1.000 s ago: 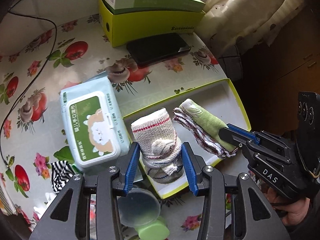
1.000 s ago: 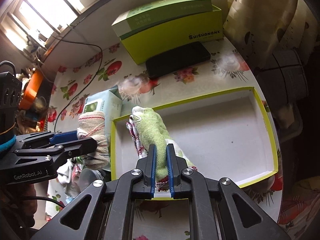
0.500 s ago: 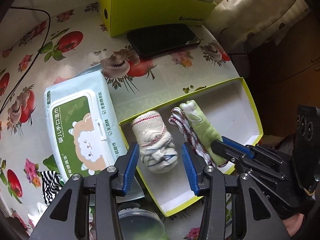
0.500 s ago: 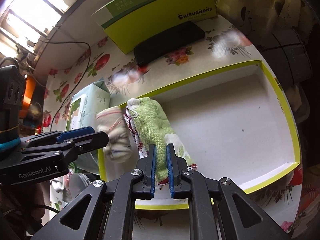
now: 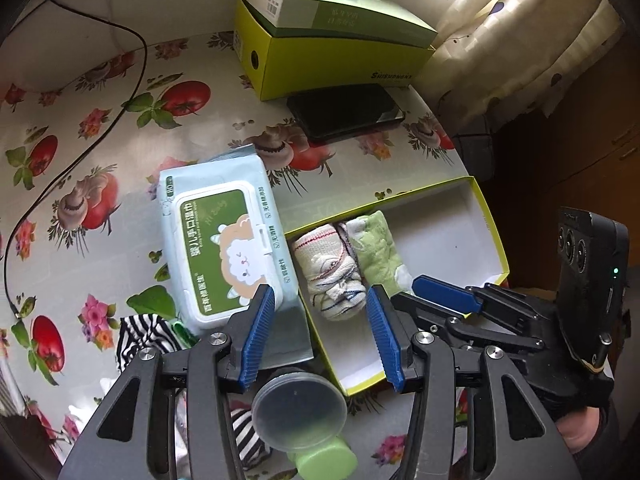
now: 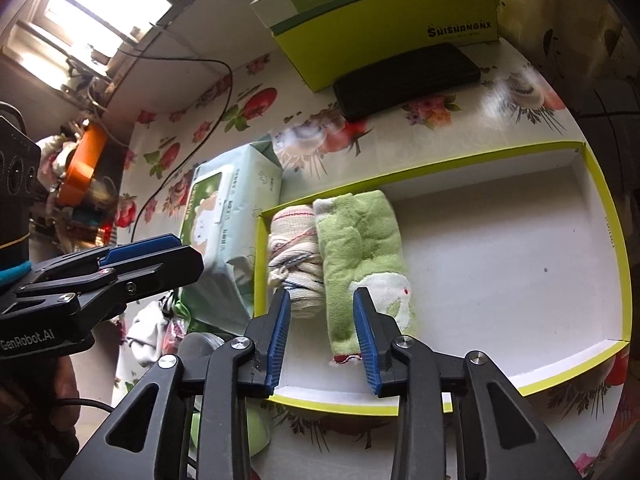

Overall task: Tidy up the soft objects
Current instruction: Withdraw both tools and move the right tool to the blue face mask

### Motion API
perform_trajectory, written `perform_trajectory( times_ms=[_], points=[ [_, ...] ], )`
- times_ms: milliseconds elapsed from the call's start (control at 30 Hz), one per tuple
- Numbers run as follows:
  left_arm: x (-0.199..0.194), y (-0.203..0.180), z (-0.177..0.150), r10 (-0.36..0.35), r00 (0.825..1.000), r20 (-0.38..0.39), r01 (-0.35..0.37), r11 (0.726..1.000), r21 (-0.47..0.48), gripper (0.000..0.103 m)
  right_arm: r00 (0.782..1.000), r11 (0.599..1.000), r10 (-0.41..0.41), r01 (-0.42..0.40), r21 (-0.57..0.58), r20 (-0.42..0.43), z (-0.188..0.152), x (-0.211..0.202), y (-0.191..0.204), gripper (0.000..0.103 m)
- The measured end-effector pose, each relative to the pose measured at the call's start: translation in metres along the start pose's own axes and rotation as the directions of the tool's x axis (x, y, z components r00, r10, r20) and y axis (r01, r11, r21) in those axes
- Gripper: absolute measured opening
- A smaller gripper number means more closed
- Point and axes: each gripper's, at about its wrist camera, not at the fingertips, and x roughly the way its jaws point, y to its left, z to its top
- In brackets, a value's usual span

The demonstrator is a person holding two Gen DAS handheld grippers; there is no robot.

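Observation:
A white rolled cloth with red and blue stripes [image 5: 328, 272] [image 6: 294, 252] and a green rolled towel [image 5: 376, 252] [image 6: 360, 248] lie side by side at the left end of a shallow yellow-rimmed box lid [image 5: 492, 232] [image 6: 600, 216]. My left gripper [image 5: 320, 312] is open above the lid's near left corner, clear of the white roll. My right gripper [image 6: 320, 312] is open, its fingers on either side of the green towel's near end. A striped black-and-white cloth [image 5: 140, 336] lies on the table at the lower left.
A pack of wet wipes [image 5: 220, 240] lies left of the lid. A yellow-green carton [image 5: 332, 48] and a black case [image 5: 344, 110] sit at the back. A clear-capped green bottle [image 5: 304, 412] lies under my left gripper. A black cable [image 5: 80, 152] crosses the floral tablecloth.
My right gripper has opened and let go of the green towel, which now lies against the white roll. My left gripper has pulled back from the white roll.

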Motion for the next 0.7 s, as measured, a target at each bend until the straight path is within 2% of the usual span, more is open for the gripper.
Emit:
perform_trajectory(
  times_ms=[200,367,700],
  points=[
    [-0.02,0.018,-0.015,0.004,1.0,0.027,-0.003,0.999,-0.047,0.049,0.999,0.999,-0.009,0.011,-0.047,0.032,-0.003,-0.023,0.018,0.042],
    [-0.035,0.034,-0.033,-0.009,0.999,0.037,0.012,0.997,-0.082,0.049,0.999,0.995,-0.018,0.022,-0.097,0.042,-0.008,-0.039,0.042,0.045],
    [-0.06,0.08,-0.08,0.053,0.997,0.049,-0.045,0.986,-0.162,0.049,1.0,0.958,0.004,-0.011,-0.287,-0.025,-0.033,-0.036,0.114,0.046]
  ],
)
